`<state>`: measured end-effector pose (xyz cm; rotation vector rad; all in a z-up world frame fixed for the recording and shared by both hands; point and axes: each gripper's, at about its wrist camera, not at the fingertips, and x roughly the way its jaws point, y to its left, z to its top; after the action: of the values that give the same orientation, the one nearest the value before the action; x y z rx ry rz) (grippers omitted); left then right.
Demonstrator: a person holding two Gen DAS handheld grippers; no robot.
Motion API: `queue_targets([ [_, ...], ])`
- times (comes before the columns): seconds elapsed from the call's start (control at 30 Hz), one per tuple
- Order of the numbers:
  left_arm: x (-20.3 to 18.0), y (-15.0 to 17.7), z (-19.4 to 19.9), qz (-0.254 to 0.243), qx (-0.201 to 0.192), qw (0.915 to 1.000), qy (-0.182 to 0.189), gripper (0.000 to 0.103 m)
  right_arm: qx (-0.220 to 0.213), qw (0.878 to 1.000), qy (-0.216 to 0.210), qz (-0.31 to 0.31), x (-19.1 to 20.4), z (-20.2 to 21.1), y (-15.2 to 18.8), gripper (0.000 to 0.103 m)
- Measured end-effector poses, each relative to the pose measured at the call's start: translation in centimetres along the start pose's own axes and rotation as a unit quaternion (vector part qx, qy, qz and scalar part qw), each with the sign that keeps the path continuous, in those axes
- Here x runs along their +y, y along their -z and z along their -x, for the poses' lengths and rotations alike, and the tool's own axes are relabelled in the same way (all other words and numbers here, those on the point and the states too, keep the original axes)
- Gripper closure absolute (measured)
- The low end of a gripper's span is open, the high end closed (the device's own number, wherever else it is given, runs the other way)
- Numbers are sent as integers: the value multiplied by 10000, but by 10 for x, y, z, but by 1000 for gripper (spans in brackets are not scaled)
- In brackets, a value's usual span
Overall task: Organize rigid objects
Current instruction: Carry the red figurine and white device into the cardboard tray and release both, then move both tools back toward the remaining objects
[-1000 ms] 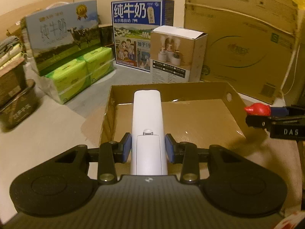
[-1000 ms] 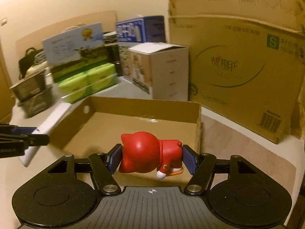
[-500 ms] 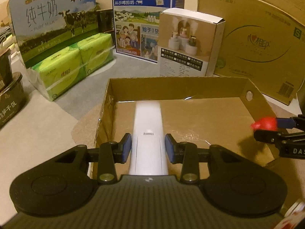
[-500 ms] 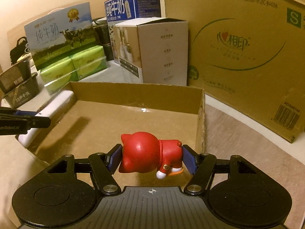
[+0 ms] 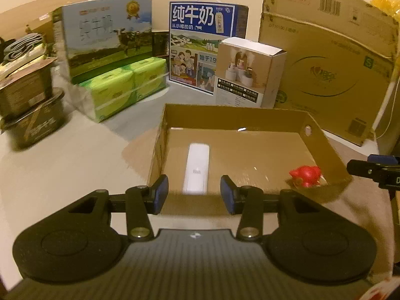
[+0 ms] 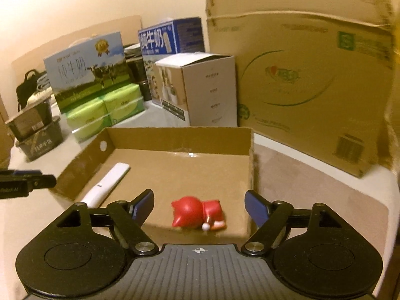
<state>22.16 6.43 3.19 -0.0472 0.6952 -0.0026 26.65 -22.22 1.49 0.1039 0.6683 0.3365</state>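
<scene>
Both releases look done: the left gripper (image 5: 193, 191) and right gripper (image 6: 198, 206) have just been opening, fingers apart and empty. The white remote (image 5: 196, 168) lies at 9 o'clock in the cardboard tray (image 5: 235, 113), the red figurine (image 6: 197, 213) at 4 o'clock. Back out straight, clearing the near wall. Only the right view shows the figurine toppled on its side.

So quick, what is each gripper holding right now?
Left gripper: just opened, empty; white remote lies in the cardboard tray.
Right gripper: just opened, empty; red figurine dropped there too.

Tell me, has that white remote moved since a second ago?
Yes. The white remote left the left gripper, whose jaws just opened, and lies inside the cardboard tray.
</scene>
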Motion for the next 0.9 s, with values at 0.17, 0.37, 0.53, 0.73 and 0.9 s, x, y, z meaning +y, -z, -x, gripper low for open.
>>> queue_targets([
  [0.17,-4,30,42,145,24,9999,-45,58,-87,10000,29,-30,6,48,22,22],
  [0.37,-10,68,78,334,112,9994,-49,57,-98,9997,138,-150,-1,95,52,22],
  [0.53,-15,93,97,423,226,9988,-75,55,79,9998,149,-137,-2,119,81,22],
  [0.73,-17,115,110,493,339,9982,-106,54,289,9992,182,-194,-5,134,106,22],
  [0.9,-20,120,114,505,376,9980,-61,53,386,9986,211,-278,-7,140,117,22],
])
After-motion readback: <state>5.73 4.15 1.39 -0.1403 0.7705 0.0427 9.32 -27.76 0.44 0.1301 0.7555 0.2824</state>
